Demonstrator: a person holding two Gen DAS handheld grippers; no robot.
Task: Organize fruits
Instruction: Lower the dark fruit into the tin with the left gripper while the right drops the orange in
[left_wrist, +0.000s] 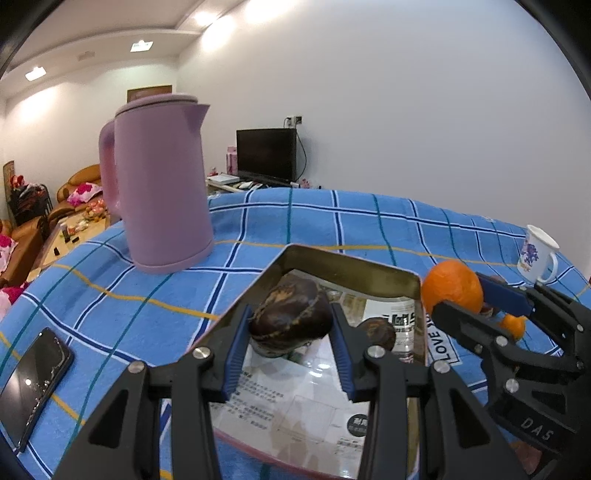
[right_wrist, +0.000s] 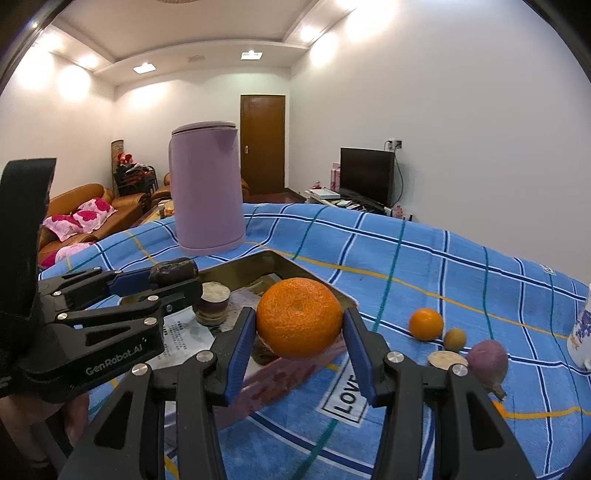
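Now a dark fruit (left_wrist: 290, 314) is clamped in the left gripper (left_wrist: 290, 349) above the tray (left_wrist: 343, 264). An orange (right_wrist: 299, 323) is pinched between the right gripper's (right_wrist: 299, 354) pads.

Two oranges (right_wrist: 299, 317) (right_wrist: 425, 324), three dark brown fruits (left_wrist: 290, 317) (left_wrist: 376, 332) (right_wrist: 211, 308), one kettle (right_wrist: 207, 192), one mug (left_wrist: 537, 254), one phone (left_wrist: 33, 384).

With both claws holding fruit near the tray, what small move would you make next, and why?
Probably lower the left claw a little and release its dark fruit into the tray: that fruit already hangs over the tray floor, while the right claw holds its orange at the tray's near edge.
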